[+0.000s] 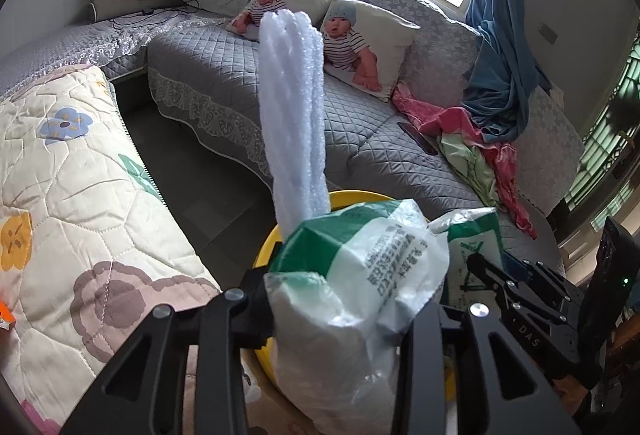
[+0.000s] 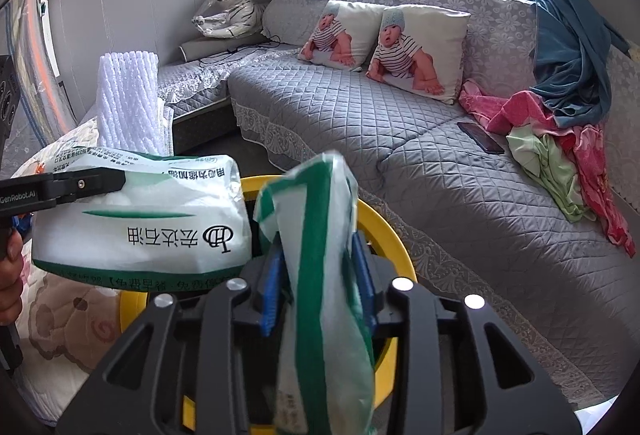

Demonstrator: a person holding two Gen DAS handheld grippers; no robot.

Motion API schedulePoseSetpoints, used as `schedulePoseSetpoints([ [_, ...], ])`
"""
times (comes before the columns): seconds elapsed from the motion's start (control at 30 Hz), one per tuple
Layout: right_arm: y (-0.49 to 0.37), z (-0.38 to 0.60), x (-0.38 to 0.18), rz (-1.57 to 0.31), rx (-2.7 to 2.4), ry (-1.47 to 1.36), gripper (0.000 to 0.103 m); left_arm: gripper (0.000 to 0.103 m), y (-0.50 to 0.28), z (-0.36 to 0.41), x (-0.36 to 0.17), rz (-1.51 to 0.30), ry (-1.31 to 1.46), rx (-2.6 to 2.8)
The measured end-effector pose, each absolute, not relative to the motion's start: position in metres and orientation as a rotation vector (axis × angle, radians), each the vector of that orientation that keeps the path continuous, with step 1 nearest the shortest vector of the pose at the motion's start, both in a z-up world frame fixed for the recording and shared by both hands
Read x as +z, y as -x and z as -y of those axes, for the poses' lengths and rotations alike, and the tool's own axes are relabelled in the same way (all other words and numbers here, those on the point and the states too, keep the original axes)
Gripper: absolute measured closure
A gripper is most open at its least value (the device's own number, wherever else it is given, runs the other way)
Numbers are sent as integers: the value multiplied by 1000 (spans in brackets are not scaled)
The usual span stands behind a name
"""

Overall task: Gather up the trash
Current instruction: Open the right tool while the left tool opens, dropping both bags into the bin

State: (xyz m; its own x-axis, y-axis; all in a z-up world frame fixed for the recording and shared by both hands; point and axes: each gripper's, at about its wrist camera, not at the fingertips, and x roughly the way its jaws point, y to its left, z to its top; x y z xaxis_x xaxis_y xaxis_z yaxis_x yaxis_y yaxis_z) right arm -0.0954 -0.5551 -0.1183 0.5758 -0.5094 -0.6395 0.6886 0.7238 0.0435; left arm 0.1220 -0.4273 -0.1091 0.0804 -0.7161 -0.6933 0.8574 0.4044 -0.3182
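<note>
My left gripper [image 1: 340, 307] is shut on a stuffed white-and-green plastic bag [image 1: 360, 275], which fills the gap between its fingers. A roll of white foam netting [image 1: 292, 107] sticks up out of that bag. In the right wrist view the same bag [image 2: 140, 231] hangs sideways over the yellow bin [image 2: 384, 231], with a left finger lying across its top. My right gripper [image 2: 320, 279] stands open. A crumpled green-striped bag [image 2: 324, 215] rises loosely between its blue pads [image 2: 272, 287], with a thin gap on each side. The bin's rim [image 1: 360, 195] lies just below both grippers.
A grey quilted sofa [image 2: 360, 115] runs behind the bin, carrying two printed pillows [image 2: 416, 47], a dark phone [image 2: 480, 137] and pink and green cloths [image 2: 560, 139]. A floral quilt [image 1: 80, 195] lies to the left. A person's hand [image 2: 8, 275] shows at the left edge.
</note>
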Motion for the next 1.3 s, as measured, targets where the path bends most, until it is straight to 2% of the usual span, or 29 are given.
schedulePoseSetpoints([
  [0.03, 96, 556, -117, -636, -719, -305, 63, 67, -122, 428, -110, -906, -192, -1181],
  [0.1, 99, 556, -114, -621, -730, -308, 52, 60, -122, 429, -111, -906, -197, -1174],
  [0.2, 104, 556, -107, -594, -745, -307, 52, 54, -122, 431, -113, -916, -197, -1168],
  [0.27, 106, 556, -103, -583, -748, -304, 49, 44, -124, 431, -115, -930, -186, -1164],
  [0.4, 111, 553, -96, -559, -776, -277, 49, 41, -125, 429, -115, -928, -174, -1154],
  [0.7, 116, 554, -90, -545, -768, -288, 47, 23, -121, 427, -111, -909, -162, -1149],
  [0.77, 116, 554, -89, -544, -768, -284, 47, 16, -122, 425, -109, -909, -145, -1152],
  [0.97, 116, 551, -85, -533, -771, -287, 47, 8, -120, 422, -104, -883, -161, -1134],
  [1.3, 112, 545, -79, -531, -754, -274, 45, 8, -128, 406, -95, -872, -104, -1130],
])
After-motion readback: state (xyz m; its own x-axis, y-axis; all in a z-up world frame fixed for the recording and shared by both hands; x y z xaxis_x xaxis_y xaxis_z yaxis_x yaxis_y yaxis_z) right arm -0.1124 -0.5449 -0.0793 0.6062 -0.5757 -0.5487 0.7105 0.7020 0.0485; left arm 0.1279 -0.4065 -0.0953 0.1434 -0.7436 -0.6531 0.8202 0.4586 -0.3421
